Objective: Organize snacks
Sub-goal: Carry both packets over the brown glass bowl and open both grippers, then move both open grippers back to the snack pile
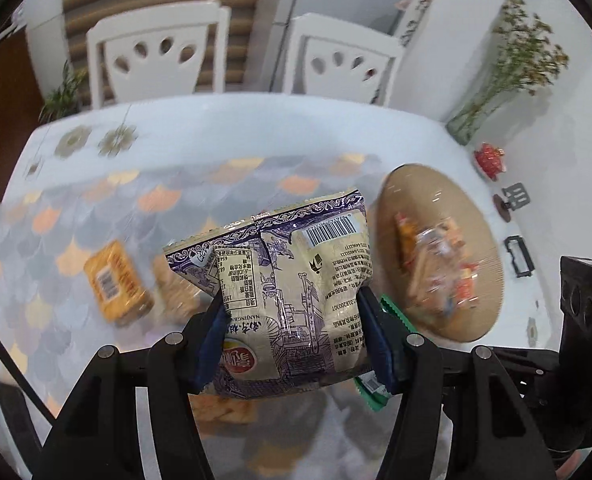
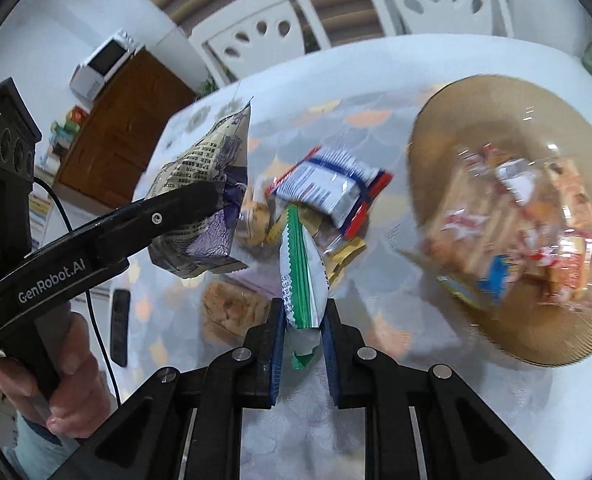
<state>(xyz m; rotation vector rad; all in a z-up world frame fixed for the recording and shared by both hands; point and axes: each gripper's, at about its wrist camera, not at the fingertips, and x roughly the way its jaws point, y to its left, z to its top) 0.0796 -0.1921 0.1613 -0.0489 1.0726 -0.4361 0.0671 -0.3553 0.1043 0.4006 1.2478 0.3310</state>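
Left fingers (image 1: 212, 316) pinched a purple bag (image 1: 288, 280) above the table (image 1: 256, 128); the right gripper (image 2: 304, 320) clamped a green packet (image 2: 302, 276) beside the plate (image 2: 428, 140).

Location: home dining room.
Ahead of the grippers we see a dining table (image 1: 224, 120), white chairs (image 1: 156, 56), a microwave (image 2: 104, 64) on a wooden cabinet (image 2: 124, 136).

A cream and purple snack bag (image 1: 292, 296) with line drawings; a green and white packet (image 2: 302, 280); a tan plate (image 2: 428, 128) beside them; the desk (image 1: 216, 136) wears pastel scales.
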